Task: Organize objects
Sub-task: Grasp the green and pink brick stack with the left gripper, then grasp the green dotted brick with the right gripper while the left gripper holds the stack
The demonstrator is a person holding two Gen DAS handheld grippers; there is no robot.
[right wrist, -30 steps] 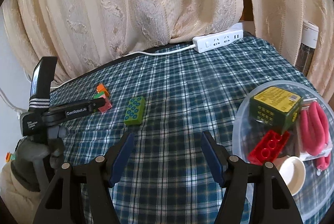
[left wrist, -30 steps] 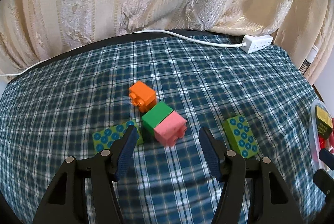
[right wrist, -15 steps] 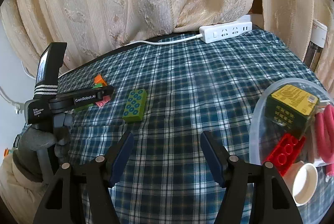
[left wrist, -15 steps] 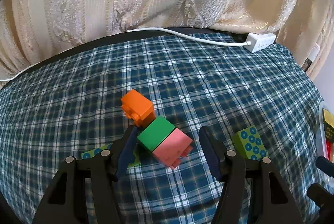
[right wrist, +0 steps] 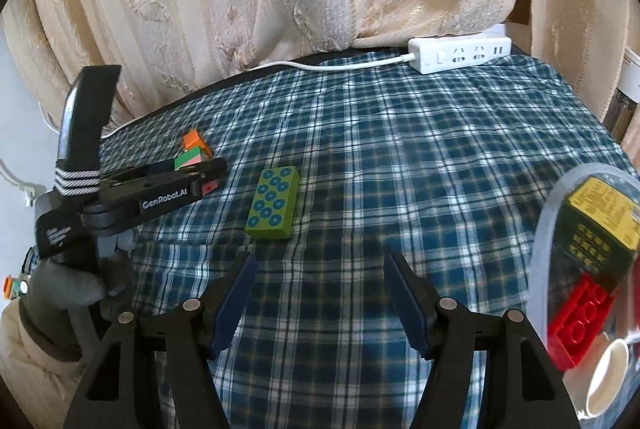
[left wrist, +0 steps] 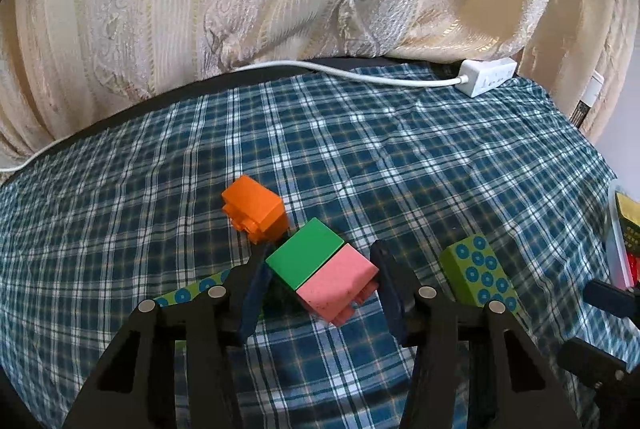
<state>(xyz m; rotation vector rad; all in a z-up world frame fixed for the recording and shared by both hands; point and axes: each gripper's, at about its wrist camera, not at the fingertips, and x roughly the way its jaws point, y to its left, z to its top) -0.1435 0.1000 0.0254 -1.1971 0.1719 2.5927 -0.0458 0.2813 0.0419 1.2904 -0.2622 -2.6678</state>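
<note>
Left gripper (left wrist: 320, 293): jaws clamped on the joined green-and-pink block (left wrist: 322, 269), one pad against each long side; the block sits tilted between the pads, low over the checked cloth. Whether it has left the cloth cannot be told.

- Green-and-pink block: two hard plastic toy bricks pressed together, green half away from the gripper, pink half nearer. Judged light, stiff, smooth-sided and a little slippery; the seam could part if squeezed unevenly, so the flat side faces across both halves are the place to hold.
- Orange block (left wrist: 256, 211): just beyond the left jaws, at or almost at the green half's far corner; whether they touch cannot be told. Same hard plastic, studs facing sideways.
- Flat green tile with blue dots (left wrist: 478, 275): just outside the left gripper's right jaw. A second such piece is half hidden under its left jaw.

Right gripper (right wrist: 318, 293): jaws apart, nothing between them.

- Dotted green tile (right wrist: 274, 203): ahead of these jaws, slightly left, lying flat. Best taken by its long edges.
- Clear tray (right wrist: 560, 197): right of the jaws, holding a red brick (right wrist: 580, 313) and a yellow-topped box (right wrist: 600, 217).
- Power strip (right wrist: 460, 51): far edge of the counter (right wrist: 400, 149), against the curtain.
</note>
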